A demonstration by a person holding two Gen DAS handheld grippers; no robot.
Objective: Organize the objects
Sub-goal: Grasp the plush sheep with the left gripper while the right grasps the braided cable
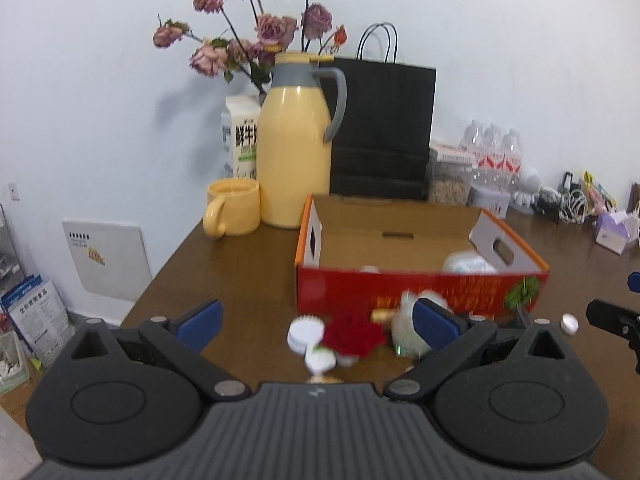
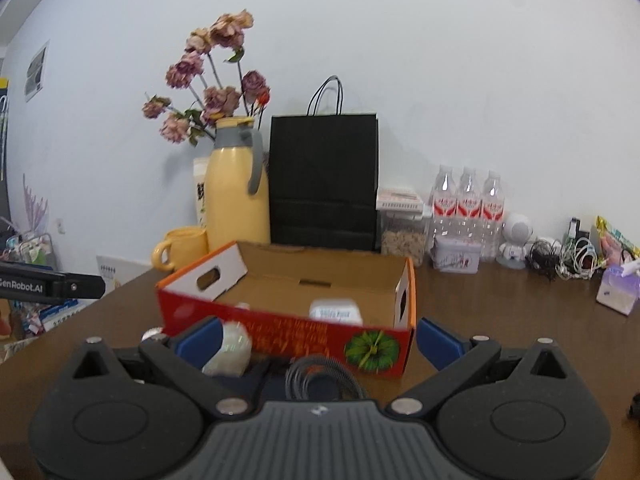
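Note:
An open red cardboard box (image 1: 420,292) (image 2: 288,330) sits mid-table, holding a white packet (image 1: 468,263) (image 2: 335,312) and a small white item (image 1: 370,269). In front of it lie a red flower (image 1: 352,336), white bottle caps (image 1: 305,330), a pale round object (image 1: 404,330) (image 2: 230,350) and a lone cap (image 1: 569,323). My left gripper (image 1: 316,320) is open, its fingers spread around these small things without touching them. My right gripper (image 2: 318,340) is open too, close to the box front, with a coiled black cable (image 2: 320,376) just below it.
Along the wall stand a yellow jug (image 1: 294,140), yellow mug (image 1: 232,208), milk carton (image 1: 240,136), dried flowers (image 1: 248,36), black paper bag (image 1: 382,128), water bottles (image 2: 468,204), a food jar (image 2: 402,226), cables (image 2: 568,260) and a tissue pack (image 2: 618,288).

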